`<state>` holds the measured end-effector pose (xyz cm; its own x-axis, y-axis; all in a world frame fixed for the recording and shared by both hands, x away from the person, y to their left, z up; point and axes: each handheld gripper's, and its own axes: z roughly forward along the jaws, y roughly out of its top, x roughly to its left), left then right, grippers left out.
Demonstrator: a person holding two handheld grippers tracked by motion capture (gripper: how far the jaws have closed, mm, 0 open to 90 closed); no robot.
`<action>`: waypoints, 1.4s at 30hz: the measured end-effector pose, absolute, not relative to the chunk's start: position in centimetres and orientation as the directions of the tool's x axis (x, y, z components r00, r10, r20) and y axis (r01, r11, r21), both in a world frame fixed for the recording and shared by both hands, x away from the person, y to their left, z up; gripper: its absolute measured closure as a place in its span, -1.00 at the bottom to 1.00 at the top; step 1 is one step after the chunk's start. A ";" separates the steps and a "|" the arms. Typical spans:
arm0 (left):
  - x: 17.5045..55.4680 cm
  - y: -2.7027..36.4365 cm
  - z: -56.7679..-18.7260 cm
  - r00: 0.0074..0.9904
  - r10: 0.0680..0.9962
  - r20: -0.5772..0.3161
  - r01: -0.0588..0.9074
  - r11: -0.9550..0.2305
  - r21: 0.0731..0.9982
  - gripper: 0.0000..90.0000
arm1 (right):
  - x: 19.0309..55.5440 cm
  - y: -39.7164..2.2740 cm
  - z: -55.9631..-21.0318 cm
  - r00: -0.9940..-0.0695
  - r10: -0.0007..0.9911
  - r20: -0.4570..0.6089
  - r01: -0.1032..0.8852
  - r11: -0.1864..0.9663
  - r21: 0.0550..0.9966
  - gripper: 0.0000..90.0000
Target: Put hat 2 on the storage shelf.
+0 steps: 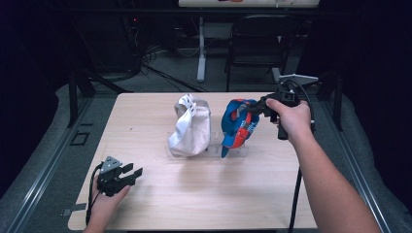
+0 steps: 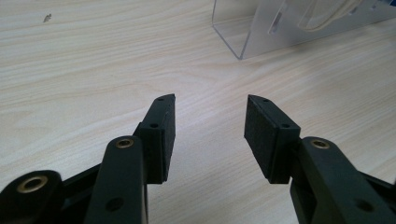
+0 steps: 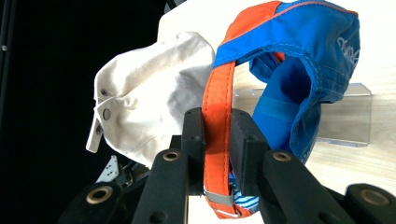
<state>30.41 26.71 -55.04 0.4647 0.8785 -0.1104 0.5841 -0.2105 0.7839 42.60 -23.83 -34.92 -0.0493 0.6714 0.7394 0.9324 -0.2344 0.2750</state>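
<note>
A blue and orange cap [image 1: 238, 124] hangs over a clear acrylic stand [image 1: 233, 150] at mid-table. My right gripper [image 1: 256, 108] is shut on the cap's orange back strap [image 3: 218, 126], with a pad on each side of it. Beside it to the left, a white cap [image 1: 190, 127] sits on the same stand; it shows in the right gripper view as the white cap [image 3: 149, 107] behind the strap. My left gripper [image 1: 133, 175] rests low at the table's front left, its jaws open with only bare wood between them [image 2: 210, 135].
The wooden table [image 1: 145, 204] has dark floor around it. A black chair [image 1: 260, 41] and a white desk leg [image 1: 201, 48] stand behind the far edge. A corner of the clear stand [image 2: 243, 42] lies ahead of the left gripper.
</note>
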 end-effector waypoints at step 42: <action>30.6 26.9 -55.6 0.457 0.883 -0.106 0.589 -0.211 0.780 0.16 | 34.1 -26.5 -39.8 -0.315 0.817 0.484 0.805 -0.040 0.592 0.08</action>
